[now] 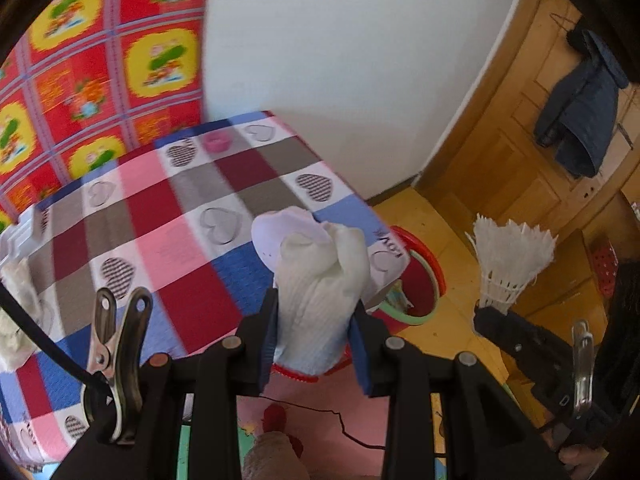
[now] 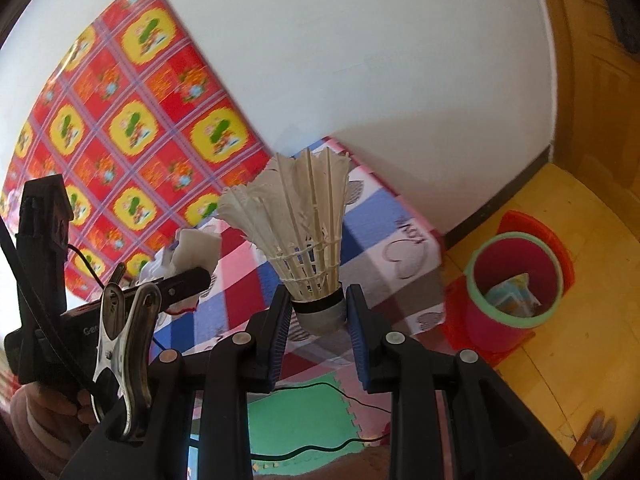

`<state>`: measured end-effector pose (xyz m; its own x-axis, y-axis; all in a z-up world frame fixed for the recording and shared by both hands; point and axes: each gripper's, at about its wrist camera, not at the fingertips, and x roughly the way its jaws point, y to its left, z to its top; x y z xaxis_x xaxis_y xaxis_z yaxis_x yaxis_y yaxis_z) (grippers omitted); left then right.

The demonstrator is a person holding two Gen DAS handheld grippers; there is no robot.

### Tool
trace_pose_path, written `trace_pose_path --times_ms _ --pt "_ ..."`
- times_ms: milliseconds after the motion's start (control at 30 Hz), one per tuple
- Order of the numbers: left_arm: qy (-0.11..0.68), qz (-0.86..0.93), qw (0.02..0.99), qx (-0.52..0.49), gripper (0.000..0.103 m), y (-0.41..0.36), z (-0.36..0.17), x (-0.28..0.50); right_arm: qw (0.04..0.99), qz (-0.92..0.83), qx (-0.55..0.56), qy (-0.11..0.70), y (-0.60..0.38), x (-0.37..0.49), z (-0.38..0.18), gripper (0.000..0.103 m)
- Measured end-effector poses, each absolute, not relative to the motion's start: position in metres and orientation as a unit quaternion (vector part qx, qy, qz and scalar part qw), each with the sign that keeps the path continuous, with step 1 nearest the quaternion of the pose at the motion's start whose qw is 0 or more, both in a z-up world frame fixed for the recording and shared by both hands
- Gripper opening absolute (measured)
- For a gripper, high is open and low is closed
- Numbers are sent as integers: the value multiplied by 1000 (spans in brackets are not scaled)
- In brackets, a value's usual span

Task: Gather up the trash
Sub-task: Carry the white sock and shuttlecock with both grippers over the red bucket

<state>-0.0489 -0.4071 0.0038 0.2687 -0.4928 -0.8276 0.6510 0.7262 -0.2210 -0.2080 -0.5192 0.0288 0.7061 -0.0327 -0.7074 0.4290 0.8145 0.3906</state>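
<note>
the left gripper (image 1: 316, 328) is clenched on a wad of white tissue (image 1: 320, 280), its blue pads pressing the ribbed paper from both sides, the crumpled top bulging above them. close beside it the right gripper (image 2: 318, 312) is clamped on a shuttlecock (image 2: 296, 220), the pads squeezing the grey cork base with its black band, the white feathers standing up and fanning a little to the left. both pieces of trash are held in the air over the near corner of the table (image 1: 192, 216), not resting on it.

just beyond that corner, on the yellow floor, stands a red bin (image 2: 514, 280) with a pale green rim. inside it lies some crumpled paper or packaging, bluish and yellowish; what it is cannot be made out. a red lid or tray seems to sit behind and under the bin, partly hidden.

the table wears a checked cloth of red, pink, blue and grey squares with hearts. near the corner one square carries the word "love". on the far edge sits a small pink object (image 1: 218, 143), too blurred to name. at the left edge more white tissue (image 1: 16, 312) lies on the cloth, cut off by the frame.

further back a red and yellow patterned sheet (image 2: 132, 128) leans on the white wall, and a dark blue jacket (image 1: 580, 100) hangs on a wooden door.
</note>
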Motion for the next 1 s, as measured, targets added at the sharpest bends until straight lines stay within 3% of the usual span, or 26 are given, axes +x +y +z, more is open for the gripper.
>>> trace_pose_path --times_ms 1000 --pt "480 -480 719 146 33 -613 -30 -61 849 -265 304 341 -675 -245 10 29"
